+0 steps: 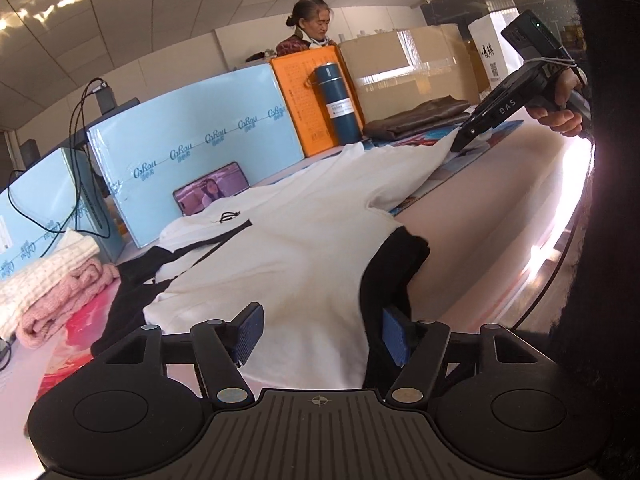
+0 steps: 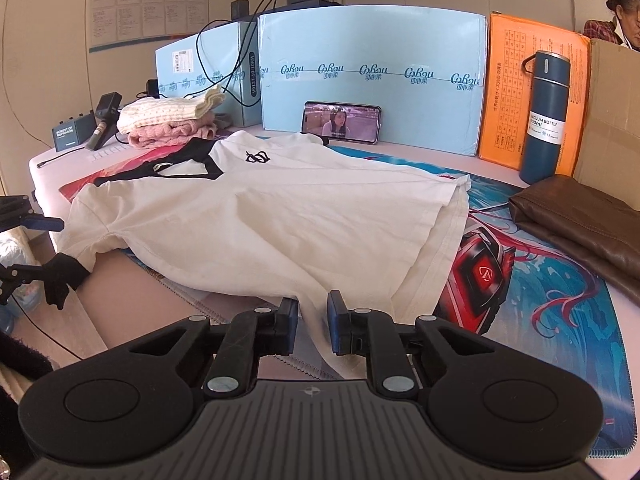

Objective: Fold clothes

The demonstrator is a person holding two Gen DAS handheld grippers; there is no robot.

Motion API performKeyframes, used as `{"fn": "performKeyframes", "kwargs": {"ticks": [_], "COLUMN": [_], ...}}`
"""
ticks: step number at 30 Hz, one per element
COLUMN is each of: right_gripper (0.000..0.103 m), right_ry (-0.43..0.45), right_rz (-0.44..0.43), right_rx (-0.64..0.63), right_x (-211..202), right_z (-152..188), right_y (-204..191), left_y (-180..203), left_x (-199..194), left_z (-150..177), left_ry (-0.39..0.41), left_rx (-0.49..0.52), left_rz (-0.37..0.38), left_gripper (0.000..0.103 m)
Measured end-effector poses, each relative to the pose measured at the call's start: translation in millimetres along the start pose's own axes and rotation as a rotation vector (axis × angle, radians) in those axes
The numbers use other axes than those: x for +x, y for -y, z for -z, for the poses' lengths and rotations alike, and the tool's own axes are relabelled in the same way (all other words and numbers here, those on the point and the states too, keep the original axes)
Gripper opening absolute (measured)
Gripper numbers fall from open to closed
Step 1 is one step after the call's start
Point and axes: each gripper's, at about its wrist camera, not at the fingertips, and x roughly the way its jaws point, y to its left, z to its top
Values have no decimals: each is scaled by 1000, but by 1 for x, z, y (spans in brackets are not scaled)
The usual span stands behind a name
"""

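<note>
Left gripper (image 1: 320,332) gapes around the shirt (image 1: 280,240) sleeve; right gripper (image 2: 313,326) pinches the hem — spreading it flat for folding.

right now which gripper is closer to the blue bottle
Right. The right gripper is at the shirt's hem, the end nearer the blue bottle; the left gripper is at the sleeve end, farther off.

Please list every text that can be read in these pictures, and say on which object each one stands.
"CoRou": light blue boxes.
"VACUUM BOTTLE 500ml": blue flask.
"DAS": right gripper.
"MOMENT OF INSPIRATION": small dark box.
"V9137-10-10KW": side of the left blue box.
Wall poster, orange board: too small to read.
</note>
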Motion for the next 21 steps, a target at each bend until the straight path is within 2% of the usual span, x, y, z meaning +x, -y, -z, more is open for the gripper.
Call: {"fn": "performKeyframes", "kwargs": {"ticks": [3,6,10,13,16,18,21], "right_gripper": [15,15,15,15,16,16,18], "right_ry": [0,-5,-6,-7,-11,-13,-12], "right_rz": [-4,-1,0,1,1,1,4], "right_rx": [-3,-11,-12,-13,-18,-18,-17], "right_x": [5,7,7,9,10,10,9], "right_z": [1,2,1,0,0,1,2], "right_y": [-2,-5,-5,-5,-6,-6,-7], "left_y": [-8,-8,1,21,37,47,54], "left_x": [-5,-4,-3,2,12,15,15], "left_z": [4,11,20,27,42,49,50], "left_ry": [-45,-142,-164,-122,-127,-87,-10], "left_rx": [73,239,325,399,485,531,532], "left_rz": [-115,-208,-228,-173,-149,-171,-177], "left_gripper": [66,66,67,68,69,72,72]}}
